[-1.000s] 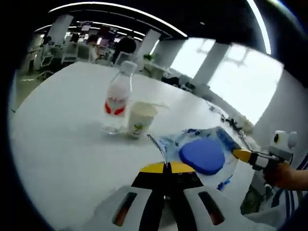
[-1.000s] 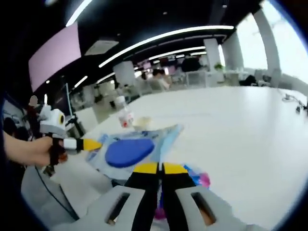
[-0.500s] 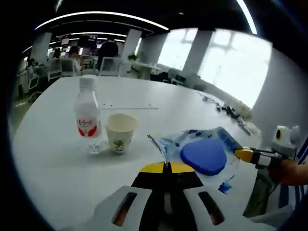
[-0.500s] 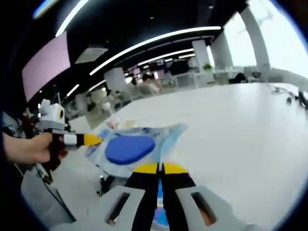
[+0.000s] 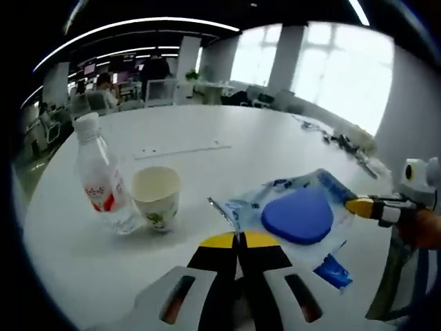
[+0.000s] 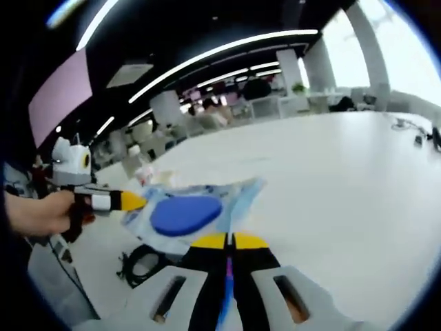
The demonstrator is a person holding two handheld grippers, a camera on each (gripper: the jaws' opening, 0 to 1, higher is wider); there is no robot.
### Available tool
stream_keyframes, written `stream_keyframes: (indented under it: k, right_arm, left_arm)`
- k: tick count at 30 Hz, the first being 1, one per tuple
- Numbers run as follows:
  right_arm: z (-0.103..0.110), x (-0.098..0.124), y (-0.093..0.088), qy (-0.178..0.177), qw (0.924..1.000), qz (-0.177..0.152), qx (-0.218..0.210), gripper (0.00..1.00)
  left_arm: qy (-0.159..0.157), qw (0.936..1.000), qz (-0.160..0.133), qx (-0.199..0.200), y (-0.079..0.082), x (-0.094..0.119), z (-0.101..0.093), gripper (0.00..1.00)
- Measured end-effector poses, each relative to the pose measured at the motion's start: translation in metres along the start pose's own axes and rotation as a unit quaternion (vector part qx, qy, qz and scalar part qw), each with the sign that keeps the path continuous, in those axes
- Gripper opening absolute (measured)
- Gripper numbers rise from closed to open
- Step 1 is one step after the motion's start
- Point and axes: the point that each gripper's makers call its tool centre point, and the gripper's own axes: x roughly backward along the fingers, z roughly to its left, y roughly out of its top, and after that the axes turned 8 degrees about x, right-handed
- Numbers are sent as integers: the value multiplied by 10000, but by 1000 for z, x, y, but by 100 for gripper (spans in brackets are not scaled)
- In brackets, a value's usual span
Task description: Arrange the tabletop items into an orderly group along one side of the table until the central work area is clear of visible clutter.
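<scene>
Both grippers are pinching the clear bag with closed jaws; uneven pulling risks tearing it.

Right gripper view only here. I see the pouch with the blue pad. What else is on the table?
Observer: A cup stands upright on the table, left of the pouch in the left gripper view.
Operator: Anything in it?
Observer: It looks empty. The top is open, with no lid.
Operator: Is the bottle near it?
Observer: Yes. The bottle, capped and with a red label, stands right beside the cup on the side away from the pouch. I can't tell whether they touch.
</scene>
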Motion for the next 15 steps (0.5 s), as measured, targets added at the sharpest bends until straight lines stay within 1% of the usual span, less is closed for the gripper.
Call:
stream_keyframes:
  k: [4,7,11,13,14,15]
  right_arm:
    - [-6,-13,-3,94,9999,66,74,0]
    - [-7,-23,-4,162,9998,86,64,0]
    - [-11,-32,-5,202,9997,102,27,0]
    - [-14,-36,-4,205,9998,81,-5,0]
    - [-15,-39,-4,221,9997,78,-33,0]
    - [-15,-42,-5,239,9997,87,-55,0]
  left_arm:
    - [76,9999,49,58,0,-8,5,2]
    - [221,9997,120,-52,-1,-14,12,2]
    - [331,9991,200,-167,0,-25,17,2]
    - [418,9981,268,-376,0,-30,20,2]
    - [509,9964,327,-596,1,-33,22,2]
    - [568,9950,357,-737,1,-34,23,2]
